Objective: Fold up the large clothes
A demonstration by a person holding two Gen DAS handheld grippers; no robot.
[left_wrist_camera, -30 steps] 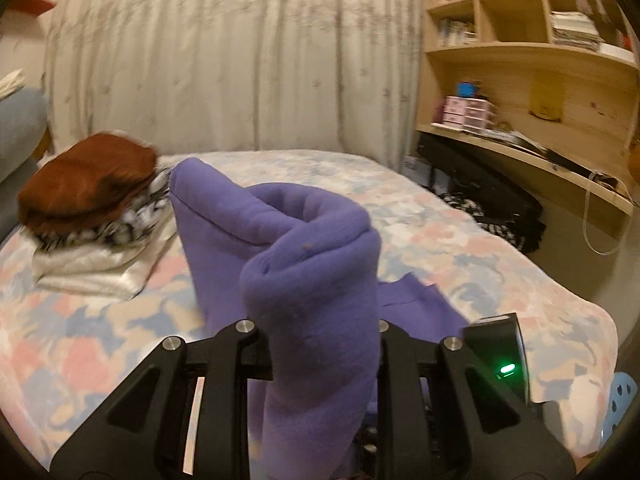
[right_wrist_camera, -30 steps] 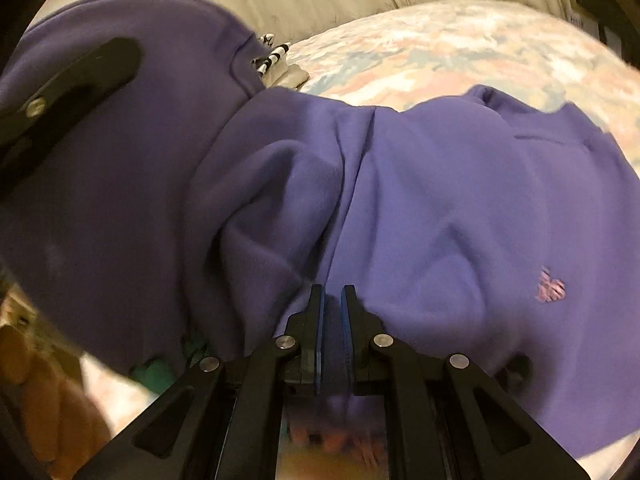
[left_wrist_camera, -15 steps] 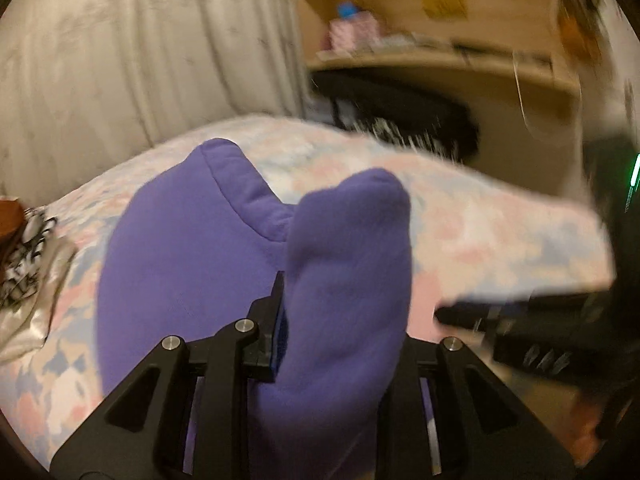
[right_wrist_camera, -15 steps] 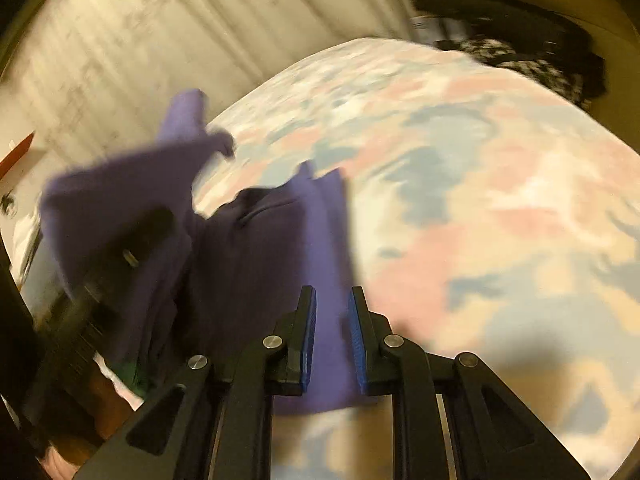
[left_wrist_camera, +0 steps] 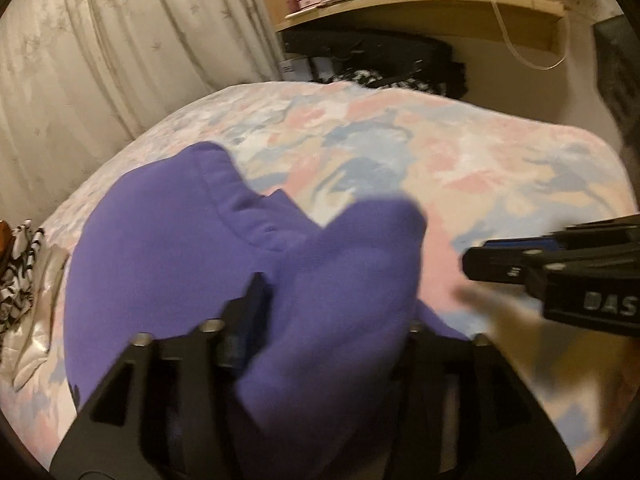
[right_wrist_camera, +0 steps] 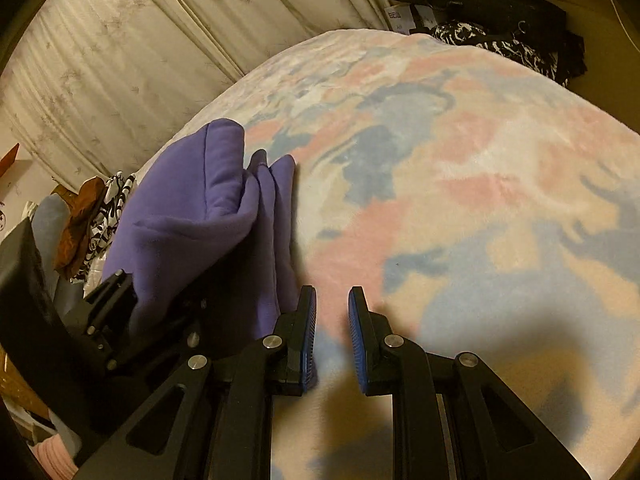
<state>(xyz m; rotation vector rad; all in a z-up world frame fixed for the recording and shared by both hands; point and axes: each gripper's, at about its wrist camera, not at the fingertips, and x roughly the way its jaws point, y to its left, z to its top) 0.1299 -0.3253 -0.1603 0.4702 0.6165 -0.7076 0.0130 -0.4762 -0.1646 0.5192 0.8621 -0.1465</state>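
**Two grippers, one fold being let go**

One purple fleece garment (right_wrist_camera: 208, 216) lies bundled in thick folds on the pastel patterned bedspread (right_wrist_camera: 460, 168), toward the side where a stack of folded clothes (right_wrist_camera: 94, 220) sits near the curtain (left_wrist_camera: 100, 48). A fat roll of the fleece rises between the jaws of the left gripper (left_wrist_camera: 332, 312); those jaws have just been opening, and whether the pads press it I cannot tell. The right gripper (right_wrist_camera: 332, 328) hovers over bare bedspread just beside the garment, jaws a little apart, holding nothing. I judge the fold is being released. Next, the left gripper must draw clear without dragging the roll open, then both should flatten it.
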